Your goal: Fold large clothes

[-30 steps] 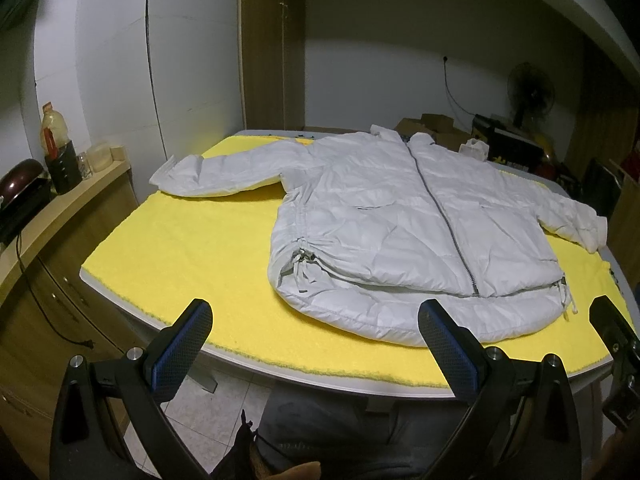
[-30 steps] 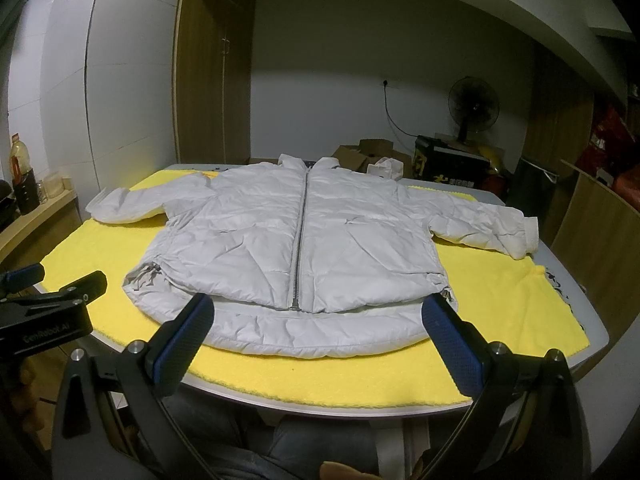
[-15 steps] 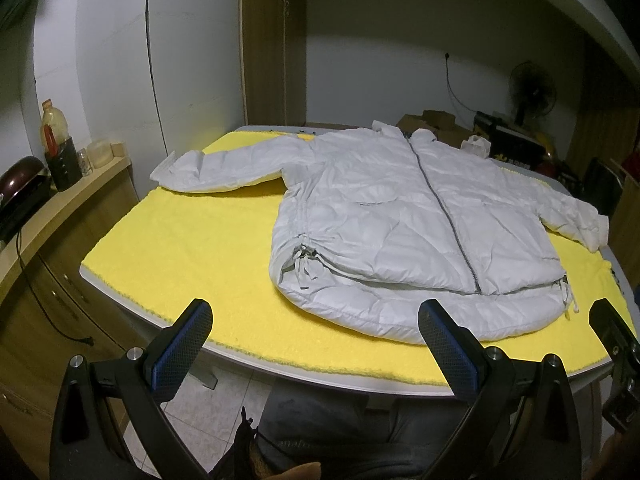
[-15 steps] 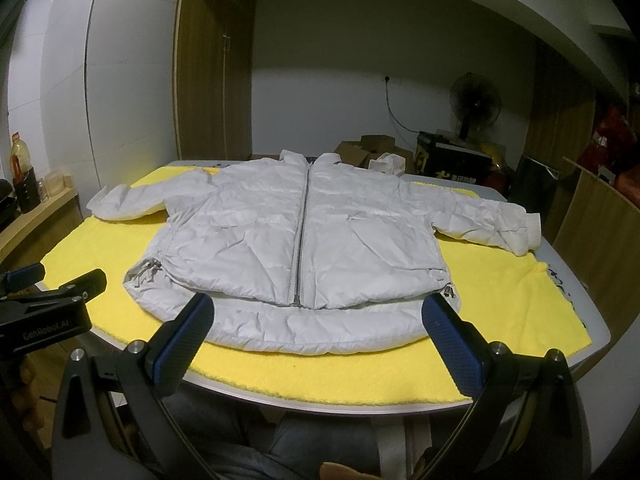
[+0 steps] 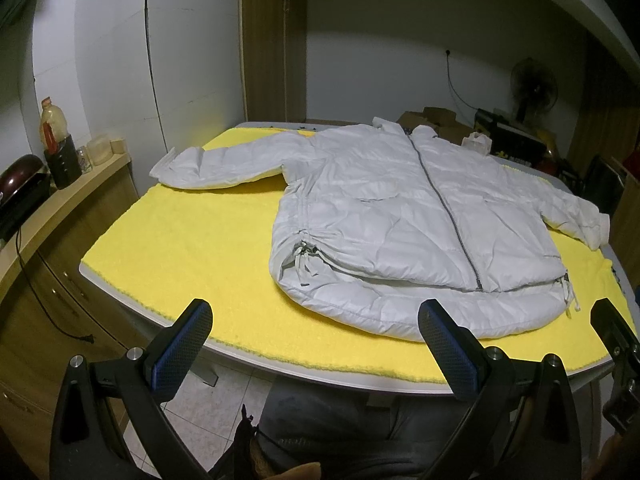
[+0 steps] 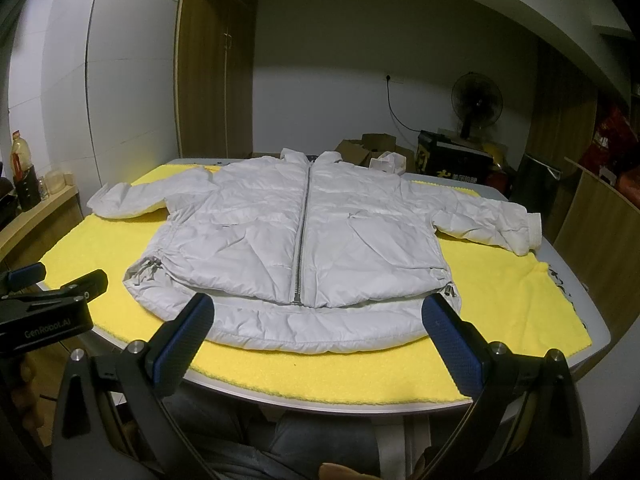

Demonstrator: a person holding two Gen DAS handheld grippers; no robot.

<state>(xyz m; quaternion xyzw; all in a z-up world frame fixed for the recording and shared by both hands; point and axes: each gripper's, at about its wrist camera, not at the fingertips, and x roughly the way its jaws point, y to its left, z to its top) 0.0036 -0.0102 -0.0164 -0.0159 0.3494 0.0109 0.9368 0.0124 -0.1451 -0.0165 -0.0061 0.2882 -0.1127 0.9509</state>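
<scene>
We hold the left claw and right claw spread wide and empty, short of the near hem of the white puffer jacket, judged ready for a first fold. The jacket lies zipped, front up, sleeves outstretched, on a yellow towel covering the bench. Behind the jacket stand cardboard boxes and a fan.

White tiled wall at left, wooden wardrobe doors in the far corner, plain pale wall behind. Socket with a dangling cord there. Standing fan and cardboard boxes at the back. Wooden counter at left, bottle on it. Pale tiled floor below. Dim light.
</scene>
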